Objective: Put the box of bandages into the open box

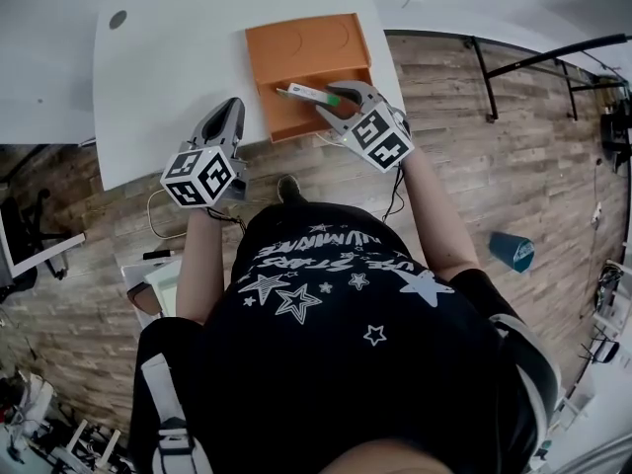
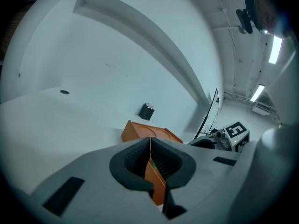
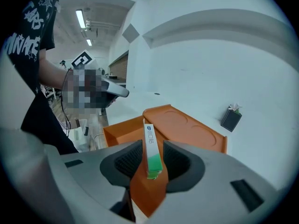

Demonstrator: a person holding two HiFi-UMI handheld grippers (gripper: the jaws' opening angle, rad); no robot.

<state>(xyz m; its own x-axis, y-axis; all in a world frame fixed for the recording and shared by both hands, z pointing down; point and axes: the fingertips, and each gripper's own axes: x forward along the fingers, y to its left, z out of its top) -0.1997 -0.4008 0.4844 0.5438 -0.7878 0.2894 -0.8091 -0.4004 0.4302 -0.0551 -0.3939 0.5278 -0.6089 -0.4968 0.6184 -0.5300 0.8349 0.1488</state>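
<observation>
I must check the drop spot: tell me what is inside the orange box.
Only the bandage box shows there, held in the right gripper's jaws at the open half of the orange box. The floor beneath them is covered; the rest looks bare.

all three views are bright and evenly lit, the white table close to washed out in the head view and carrying only faint, soft shadows. the light comes from ceiling strip lamps, which glare white in the left gripper view and also show in the right gripper view. both gripper views bulge like a fisheye and fall to black at their corners.
</observation>
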